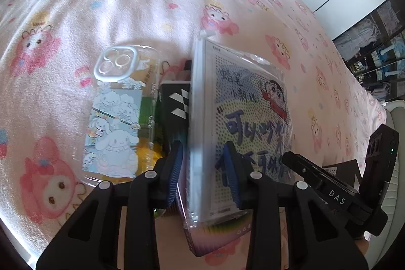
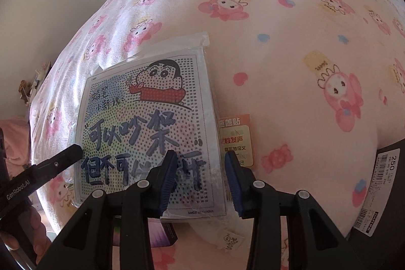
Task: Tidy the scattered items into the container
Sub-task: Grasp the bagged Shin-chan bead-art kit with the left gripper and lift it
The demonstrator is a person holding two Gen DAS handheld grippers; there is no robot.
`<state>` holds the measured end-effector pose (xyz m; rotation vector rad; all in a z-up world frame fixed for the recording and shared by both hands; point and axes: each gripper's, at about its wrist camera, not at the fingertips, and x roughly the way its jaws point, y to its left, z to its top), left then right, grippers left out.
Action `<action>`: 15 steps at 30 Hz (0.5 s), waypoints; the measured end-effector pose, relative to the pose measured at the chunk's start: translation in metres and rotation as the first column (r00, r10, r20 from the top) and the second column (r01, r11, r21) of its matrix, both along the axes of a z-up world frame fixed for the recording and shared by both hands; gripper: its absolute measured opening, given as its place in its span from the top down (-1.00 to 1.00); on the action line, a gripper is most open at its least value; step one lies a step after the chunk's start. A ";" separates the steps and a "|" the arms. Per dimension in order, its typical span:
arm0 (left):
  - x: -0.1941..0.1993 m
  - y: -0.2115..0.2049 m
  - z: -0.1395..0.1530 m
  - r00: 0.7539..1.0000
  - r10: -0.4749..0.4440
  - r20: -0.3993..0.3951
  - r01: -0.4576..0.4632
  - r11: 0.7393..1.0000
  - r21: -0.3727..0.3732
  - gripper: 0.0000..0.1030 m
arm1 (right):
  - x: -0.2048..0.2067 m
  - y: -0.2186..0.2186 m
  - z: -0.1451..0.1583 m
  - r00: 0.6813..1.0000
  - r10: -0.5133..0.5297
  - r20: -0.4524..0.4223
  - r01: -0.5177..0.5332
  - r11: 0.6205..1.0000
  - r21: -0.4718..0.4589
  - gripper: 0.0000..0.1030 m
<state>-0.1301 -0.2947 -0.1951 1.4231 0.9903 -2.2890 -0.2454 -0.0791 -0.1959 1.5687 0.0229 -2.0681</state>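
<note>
While both jaws clamp bagged cartoon sheet, long axis points away, cartoon head far.

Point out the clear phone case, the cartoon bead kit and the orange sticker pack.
clear phone case [image 1: 114, 115]: left wrist view, printed back.
cartoon bead kit [image 2: 149, 123]: right wrist view, front sheet.
orange sticker pack [image 2: 236, 136]: right wrist view, visible label.

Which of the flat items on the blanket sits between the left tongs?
The cartoon-boy bead kit, standing on edge between the left tongs; the clear phone case lies flat beside them.
</note>
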 end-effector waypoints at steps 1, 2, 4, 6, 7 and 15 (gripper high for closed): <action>-0.001 0.003 0.001 1.000 -0.003 0.009 0.004 1.000 -0.024 0.39 | 0.002 0.000 0.002 1.000 0.011 0.004 -0.011 1.000 -0.003 0.31; -0.002 0.004 0.002 1.000 -0.007 0.011 0.008 0.999 -0.042 0.38 | 0.005 -0.001 0.005 1.000 0.025 -0.001 -0.025 1.000 0.004 0.33; 0.000 0.006 0.005 1.000 -0.008 0.003 0.008 0.999 -0.043 0.38 | 0.011 0.001 0.010 0.999 0.052 -0.008 -0.052 0.998 0.029 0.35; 0.003 0.008 0.007 1.000 -0.016 0.003 0.016 0.999 -0.034 0.38 | 0.019 0.005 0.015 0.998 0.065 -0.006 -0.065 0.997 0.041 0.35; 0.004 0.010 0.006 1.000 -0.027 0.008 0.027 0.999 -0.026 0.37 | 0.025 0.008 0.018 0.998 0.068 -0.008 -0.068 0.997 0.042 0.35; -0.001 0.014 -0.003 0.998 -0.046 0.053 0.047 0.999 -0.013 0.27 | 0.028 0.019 0.006 0.999 0.036 0.018 -0.038 0.997 0.074 0.35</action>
